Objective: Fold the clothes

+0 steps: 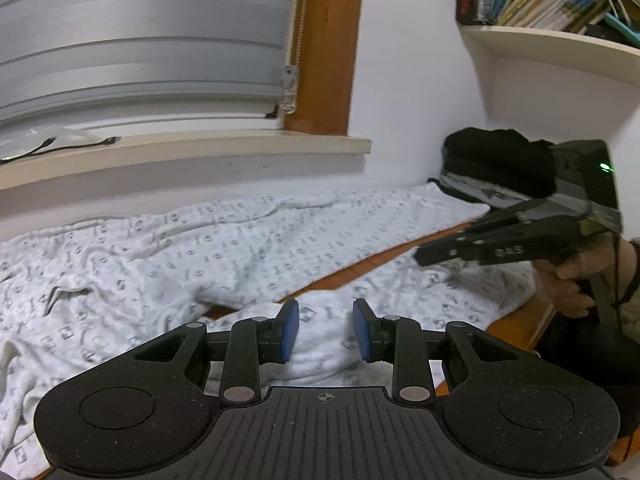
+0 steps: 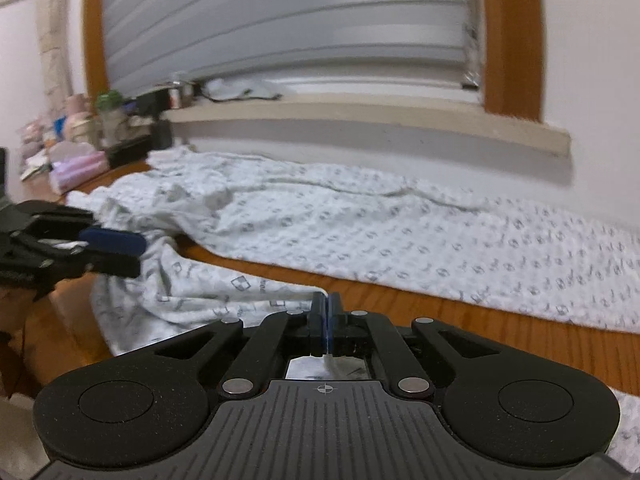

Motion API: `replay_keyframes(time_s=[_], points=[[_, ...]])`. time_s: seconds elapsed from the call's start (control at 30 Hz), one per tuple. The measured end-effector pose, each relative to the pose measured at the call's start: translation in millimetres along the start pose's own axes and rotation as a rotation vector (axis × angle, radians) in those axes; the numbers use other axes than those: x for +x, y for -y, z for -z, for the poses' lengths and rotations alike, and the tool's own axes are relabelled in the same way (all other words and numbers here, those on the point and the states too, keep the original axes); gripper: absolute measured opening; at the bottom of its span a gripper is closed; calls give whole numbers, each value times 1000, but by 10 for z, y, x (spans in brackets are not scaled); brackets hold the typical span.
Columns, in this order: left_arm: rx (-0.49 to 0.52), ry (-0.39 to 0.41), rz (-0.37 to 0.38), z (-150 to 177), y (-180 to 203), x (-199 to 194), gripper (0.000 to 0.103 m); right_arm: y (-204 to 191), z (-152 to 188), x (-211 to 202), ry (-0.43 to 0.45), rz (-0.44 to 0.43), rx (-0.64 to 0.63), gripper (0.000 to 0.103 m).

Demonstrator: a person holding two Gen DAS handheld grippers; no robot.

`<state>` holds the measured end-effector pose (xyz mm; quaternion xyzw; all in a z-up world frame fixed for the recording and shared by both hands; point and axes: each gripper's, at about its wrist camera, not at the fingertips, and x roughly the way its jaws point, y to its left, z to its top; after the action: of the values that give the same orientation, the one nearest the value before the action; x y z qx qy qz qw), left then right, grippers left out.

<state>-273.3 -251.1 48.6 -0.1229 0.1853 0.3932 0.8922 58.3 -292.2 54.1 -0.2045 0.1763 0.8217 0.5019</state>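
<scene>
While my right tool [image 2: 327,322] is pinched tight on a cloth edge, my left tool [image 1: 326,330] hangs agape, gripping nothing, just above the garment [image 1: 248,248] sprawled over the counter [image 2: 400,304] below the sill [image 1: 180,152]. I judge the thin hem might slip free if I tug. Only the right view shows clutter [image 2: 76,140]; only the left shows the bookshelf [image 1: 560,44].

Dim, even indoor light, cool grey glow through the window blind [image 1: 140,40], soft faint shadows, motion blur throughout, strong fisheye bending at edges, dark vignetted corners, no glare.
</scene>
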Motion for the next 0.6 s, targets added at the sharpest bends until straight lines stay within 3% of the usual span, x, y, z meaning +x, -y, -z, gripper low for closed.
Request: replay_keyframes(time_s=[0.07,0.13,0.3,0.43,0.5,0.6], points=[[21,-8,17,-21,41,83,33,47,-4,54,-13,2,24,2],[44,-22,23,-45,90,194,43,94,-8,109,-27,4,48,2],[112,-55,32,-74,231,399,42,136,-18,180,-41,-1,66,2],[162,-89,10,3,291,444,16,118,-51,184,-46,-11,47,7],[159,-87,1,37,284,410,8,71,-80,154,-34,-38,20,8],[156,-63,-9,46,272,335,8,-30,-159,120,-8,-92,-22,23]])
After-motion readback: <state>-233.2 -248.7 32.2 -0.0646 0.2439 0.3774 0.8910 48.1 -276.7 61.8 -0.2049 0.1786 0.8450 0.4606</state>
